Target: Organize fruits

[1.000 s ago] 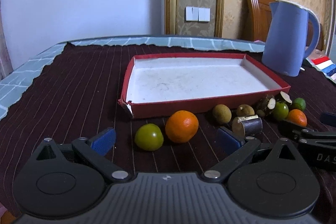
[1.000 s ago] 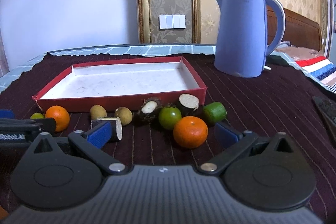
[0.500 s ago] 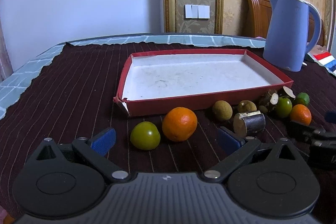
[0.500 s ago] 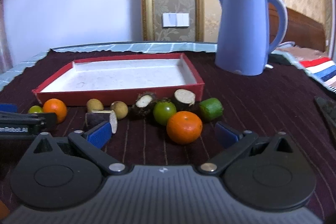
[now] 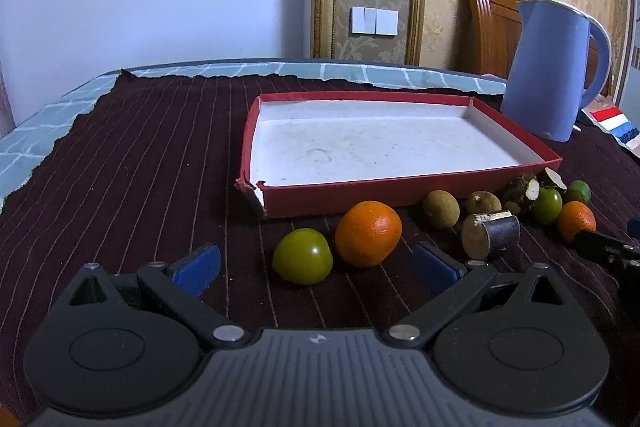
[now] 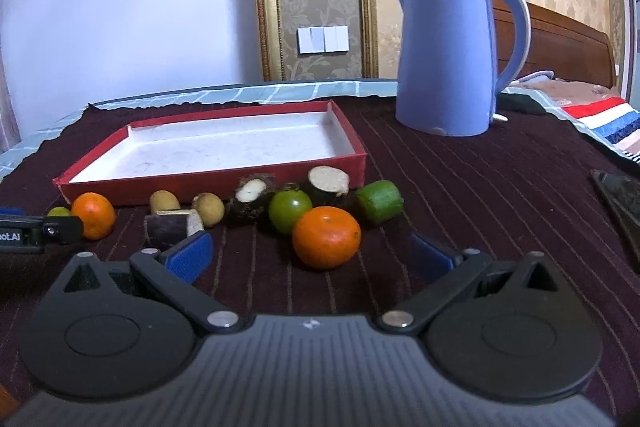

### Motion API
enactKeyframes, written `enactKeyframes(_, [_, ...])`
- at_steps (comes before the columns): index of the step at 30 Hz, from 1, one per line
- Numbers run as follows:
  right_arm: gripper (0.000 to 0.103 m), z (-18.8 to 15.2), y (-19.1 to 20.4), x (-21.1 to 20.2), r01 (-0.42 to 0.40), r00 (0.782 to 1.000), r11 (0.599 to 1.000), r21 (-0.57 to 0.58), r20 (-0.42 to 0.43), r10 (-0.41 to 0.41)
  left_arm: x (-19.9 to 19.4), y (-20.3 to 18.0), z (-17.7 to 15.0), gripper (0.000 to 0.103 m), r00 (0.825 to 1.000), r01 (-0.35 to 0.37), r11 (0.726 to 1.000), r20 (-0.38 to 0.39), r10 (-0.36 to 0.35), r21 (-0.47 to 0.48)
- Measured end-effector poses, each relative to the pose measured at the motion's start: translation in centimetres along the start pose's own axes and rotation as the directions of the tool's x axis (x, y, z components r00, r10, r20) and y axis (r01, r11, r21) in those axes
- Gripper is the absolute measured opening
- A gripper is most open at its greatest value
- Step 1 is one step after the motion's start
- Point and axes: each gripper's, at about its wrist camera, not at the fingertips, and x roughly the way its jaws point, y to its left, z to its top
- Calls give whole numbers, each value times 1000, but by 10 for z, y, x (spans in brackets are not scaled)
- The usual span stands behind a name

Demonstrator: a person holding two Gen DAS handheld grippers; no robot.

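An empty red tray with a white floor (image 5: 400, 189) (image 6: 208, 183) lies on the dark striped cloth. A row of fruits lies along its near side. In the left wrist view my left gripper (image 5: 316, 269) is open, just short of a green fruit (image 5: 302, 256) and an orange (image 5: 368, 233). In the right wrist view my right gripper (image 6: 310, 259) is open, just short of another orange (image 6: 326, 237), with a green fruit (image 6: 289, 209) and a green cut piece (image 6: 379, 202) behind it. Brown longans (image 6: 207, 209), cut dark pieces (image 6: 172, 225) lie between.
A blue kettle (image 6: 452, 51) (image 5: 554, 67) stands right of the tray. A dark flat object (image 6: 618, 203) lies at the right edge. A striped cloth (image 6: 604, 119) and a wooden headboard are behind. The left gripper's tip (image 6: 36, 233) shows at left.
Both grippers have pulled back and risen slightly, so the fruits and tray sit a little farther off. Both stay open. No fruit has moved.
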Motion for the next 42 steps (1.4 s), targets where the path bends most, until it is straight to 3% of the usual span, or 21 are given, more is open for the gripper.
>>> enactKeyframes(6, [103, -1, -6, -8, 25, 999, 999, -39, 23, -24, -5, -1, -7, 103, 1000, 2, 999, 11, -2, 50])
enactKeyframes(16, [103, -1, -7, -6, 31, 999, 999, -36, 16, -31, -26, -15, -2, 102, 987, 115, 986, 95, -127, 125])
enactKeyframes(21, [103, -2, -2, -6, 2, 1000, 999, -39, 13, -2, -19, -12, -4, 102, 993, 23, 984, 110, -43, 176])
enactKeyframes(28, [103, -3, -5, -5, -2, 1000, 999, -32, 7, 2, -8, 8, -4, 94, 998, 43, 989, 47, -50, 142])
enactKeyframes(31, [103, -4, -6, -5, 0, 1000, 999, -35, 6, 0, -4, 13, -7, 83, 999, 29, 991, 29, -33, 133])
enactKeyframes(33, [103, -4, -6, -4, 2, 1000, 999, -39, 4, -1, -1, 17, -8, 68, 1000, 30, 992, 7, -31, 120])
enactKeyframes(35, [103, -5, -4, -3, -2, 1000, 999, -42, 3, 2, 4, 22, -9, 59, 999, 34, 994, -21, -32, 108])
enactKeyframes(42, [103, -6, 2, -1, -2, 1000, 998, -60, -6, 1, 14, 25, -5, 46, 996, 81, 994, -46, -78, 79])
